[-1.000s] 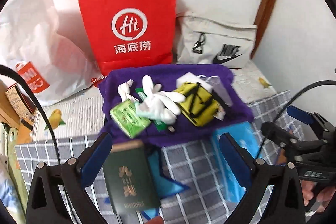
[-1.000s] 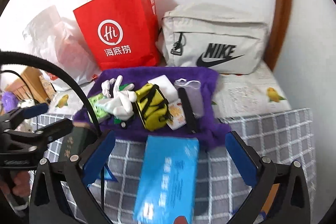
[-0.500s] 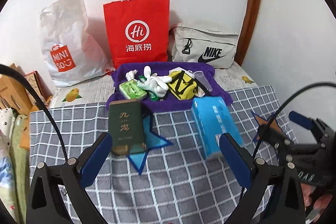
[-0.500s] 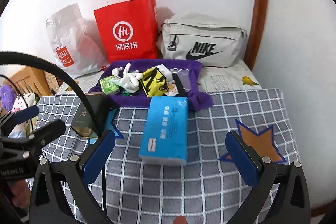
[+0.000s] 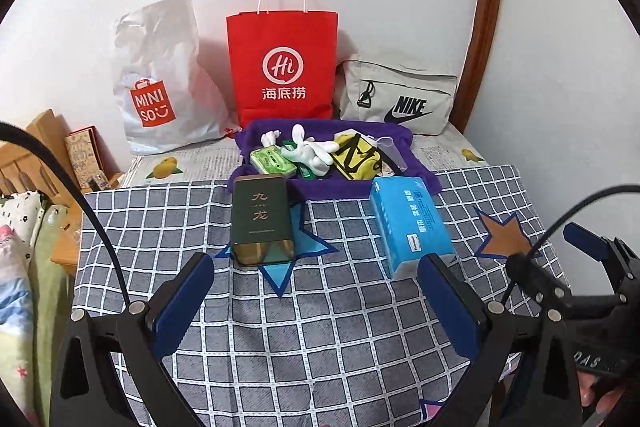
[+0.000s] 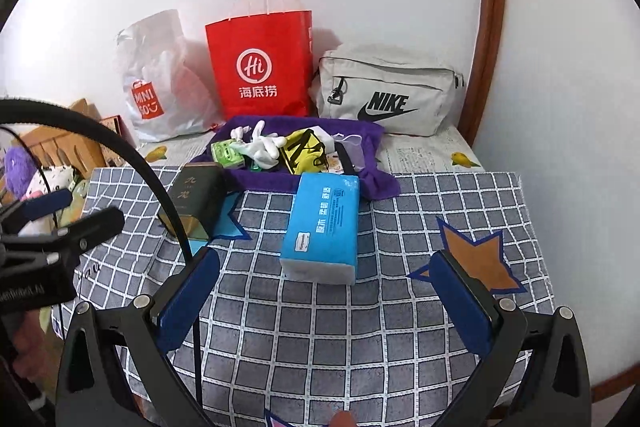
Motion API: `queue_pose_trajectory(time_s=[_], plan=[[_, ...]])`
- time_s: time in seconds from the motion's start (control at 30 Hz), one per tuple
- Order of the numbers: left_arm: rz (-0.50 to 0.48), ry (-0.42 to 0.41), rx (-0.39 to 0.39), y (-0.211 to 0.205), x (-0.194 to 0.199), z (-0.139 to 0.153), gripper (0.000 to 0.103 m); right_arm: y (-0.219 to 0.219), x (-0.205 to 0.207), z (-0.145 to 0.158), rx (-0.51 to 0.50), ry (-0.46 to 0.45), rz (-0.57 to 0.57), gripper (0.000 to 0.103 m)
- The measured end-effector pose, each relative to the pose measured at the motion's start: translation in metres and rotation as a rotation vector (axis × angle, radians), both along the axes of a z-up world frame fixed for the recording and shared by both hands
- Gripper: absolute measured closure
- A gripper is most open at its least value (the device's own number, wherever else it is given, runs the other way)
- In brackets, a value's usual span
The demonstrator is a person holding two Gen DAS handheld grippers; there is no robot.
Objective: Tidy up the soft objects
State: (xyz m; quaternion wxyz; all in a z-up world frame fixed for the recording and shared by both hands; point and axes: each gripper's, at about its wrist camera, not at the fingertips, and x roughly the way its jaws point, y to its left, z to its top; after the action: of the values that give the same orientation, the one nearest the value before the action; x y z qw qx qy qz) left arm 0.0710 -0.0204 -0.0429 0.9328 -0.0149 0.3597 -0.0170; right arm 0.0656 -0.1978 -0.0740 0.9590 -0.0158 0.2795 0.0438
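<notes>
Blue-padded left gripper point(image 5: 316, 301) and right gripper point(image 6: 328, 301), fingers spread and empty, have pulled back; purple cloth point(image 5: 420, 179) pile, apparently sorted, lies well ahead.

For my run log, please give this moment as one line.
left tongs: open, empty | right tongs: open, empty | tissue pack: on checked cloth | green tin: on blue star | small items: on purple cloth

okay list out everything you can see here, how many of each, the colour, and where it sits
Tissue pack: 1, blue, on checked cloth.
Tin: 1, dark green, on blue star.
Purple cloth: 1, behind both, holding small items.
Green packet: 1, on purple cloth.
White glove: 1, beside packet.
Yellow pouch: 1, on purple cloth.
Red bag: 1, against wall.
Miniso bag: 1, white.
Nike bag: 1, grey.
Left gripper: open.
Right gripper: open.
</notes>
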Motion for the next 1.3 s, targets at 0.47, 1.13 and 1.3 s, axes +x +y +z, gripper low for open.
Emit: queue_pose_trajectory(time_s=[0.47,1.13,1.3], plan=[[0.004,0.011,0.059,-0.0019,-0.0011,-0.0041,0.0,0.0004,0.0029,-0.0016,-0.003,0.007,-0.015,0.0],[-0.003,0.02,0.081,-0.0039,-0.0023,-0.0056,0.0,0.0022,0.0007,-0.0006,0.01,0.015,-0.014,0.0],[-0.004,0.019,0.083,-0.0055,-0.0031,-0.0055,0.0,0.0033,0.0011,-0.0014,0.02,0.024,-0.009,0.0]])
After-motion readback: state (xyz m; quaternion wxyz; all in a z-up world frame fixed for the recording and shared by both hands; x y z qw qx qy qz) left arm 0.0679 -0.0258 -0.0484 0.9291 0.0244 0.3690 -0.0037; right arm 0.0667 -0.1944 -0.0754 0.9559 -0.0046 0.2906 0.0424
